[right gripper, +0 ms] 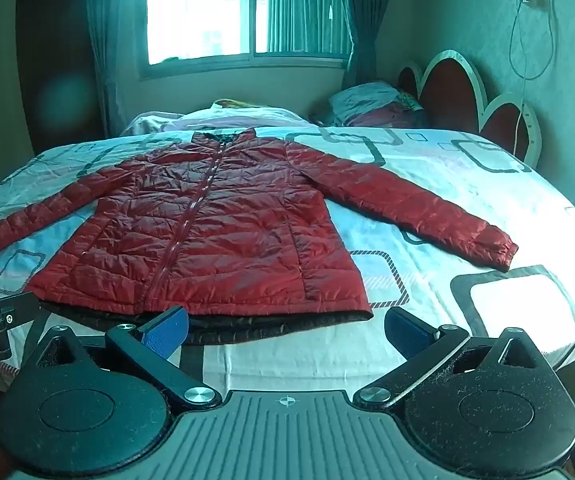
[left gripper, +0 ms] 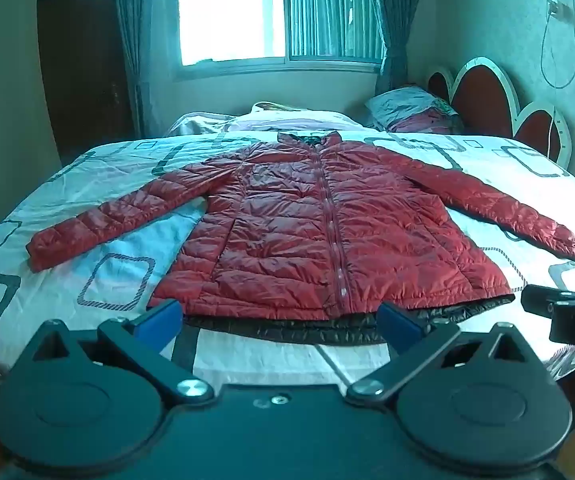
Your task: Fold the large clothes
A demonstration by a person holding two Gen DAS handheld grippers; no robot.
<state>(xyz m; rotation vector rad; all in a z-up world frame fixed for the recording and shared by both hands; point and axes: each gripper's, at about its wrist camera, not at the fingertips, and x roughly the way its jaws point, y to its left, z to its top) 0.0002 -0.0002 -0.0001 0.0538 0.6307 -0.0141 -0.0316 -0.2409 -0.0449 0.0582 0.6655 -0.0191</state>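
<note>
The red quilted puffer jacket (left gripper: 307,232) lies flat and face up across the middle of both frames, zipped shut, collar toward the window, both sleeves spread out to the sides and its dark lining peeping out along the hem at the lower centre. It looks light and airy, soft with no stiffness of its own, and the shiny shell is probably slippery, so a shallow pinch may slide off; a fold will likely spring back unless pressed down. The best places to take hold seem to be the sleeve cuffs at the far left and far right of the frame, or the hem corners, where stitched edges give thicker, firmer fabric. The jacket rests on a bed (left gripper: 119,276) covered by a white sheet printed with rounded squares. The left claw (left gripper: 281,322) hangs just short of the hem, blue pads wide apart and holding nothing. The right claw (right gripper: 285,330) does likewise, fingers spread, empty.
</note>
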